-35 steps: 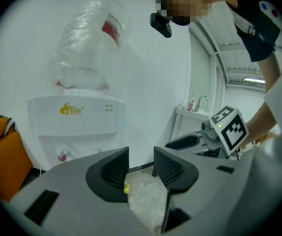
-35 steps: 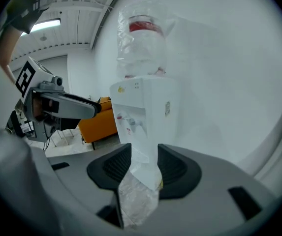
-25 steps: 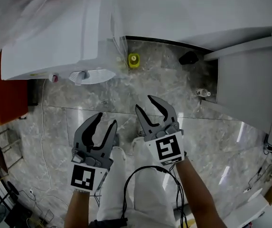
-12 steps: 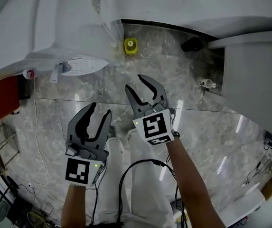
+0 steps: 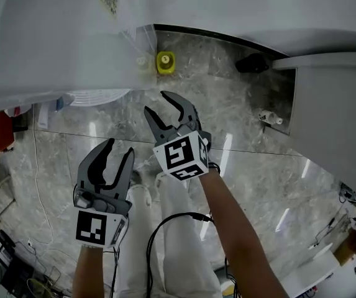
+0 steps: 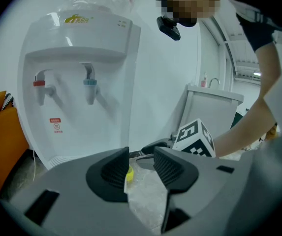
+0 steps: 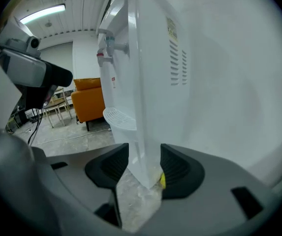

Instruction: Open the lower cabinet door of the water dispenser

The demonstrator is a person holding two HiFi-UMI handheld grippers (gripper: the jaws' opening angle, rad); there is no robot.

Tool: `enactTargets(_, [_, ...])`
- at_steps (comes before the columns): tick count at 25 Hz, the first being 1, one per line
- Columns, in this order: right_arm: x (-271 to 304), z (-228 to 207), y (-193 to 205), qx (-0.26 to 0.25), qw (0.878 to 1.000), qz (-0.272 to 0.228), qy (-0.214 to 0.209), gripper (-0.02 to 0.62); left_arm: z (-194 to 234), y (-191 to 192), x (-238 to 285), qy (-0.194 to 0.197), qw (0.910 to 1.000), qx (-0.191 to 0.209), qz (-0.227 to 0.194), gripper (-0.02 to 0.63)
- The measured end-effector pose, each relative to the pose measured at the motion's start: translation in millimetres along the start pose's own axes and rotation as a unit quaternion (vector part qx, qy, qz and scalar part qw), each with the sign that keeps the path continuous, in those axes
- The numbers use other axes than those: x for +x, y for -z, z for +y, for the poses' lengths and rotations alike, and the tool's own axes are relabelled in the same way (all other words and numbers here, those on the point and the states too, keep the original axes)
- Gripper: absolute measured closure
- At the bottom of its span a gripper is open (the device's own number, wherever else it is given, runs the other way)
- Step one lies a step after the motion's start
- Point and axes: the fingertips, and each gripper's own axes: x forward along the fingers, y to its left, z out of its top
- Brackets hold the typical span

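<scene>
Compared with 1 s ago, finds the right gripper (image 5: 171,113) carried farther and left, up beside the near right corner of the water dispenser (image 5: 59,36), and the left gripper (image 5: 106,160) drawn nearer and lower.

Places the white water dispenser at far left, upright on the marble floor (image 5: 252,166). Shows 2 taps on its front, a red tap (image 6: 39,83) left of a blue tap (image 6: 89,82), above a round drip tray (image 5: 97,97). Cannot make out the lower cabinet door: hidden under the dispenser's top from the head view and behind the gripper body in the left gripper view.

Shows the right gripper released, jaws apart, framing the dispenser's vertical corner edge in the right gripper view; cannot tell whether touching it. Shows the left gripper released too, jaws a little apart with nothing between, short of the dispenser and left of the right gripper. Picks out the right gripper's marker cube (image 5: 181,155) just near of its jaws.

Notes a small yellow object (image 5: 165,61) on the floor just beside the dispenser, far of the right gripper. Adds a white cabinet (image 5: 333,117) at far right, an orange chair (image 6: 3,132) left of the dispenser, and a black cable (image 5: 187,215) looping near, between the person's forearms.
</scene>
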Motion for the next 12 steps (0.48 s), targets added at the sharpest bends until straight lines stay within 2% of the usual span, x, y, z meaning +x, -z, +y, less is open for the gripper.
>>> enactTargets(12, [61,0,33,-0.033,0.998,0.037,-0.025,0.394,15,24,17,-0.007,0.9998,0.015,0.011,0.449])
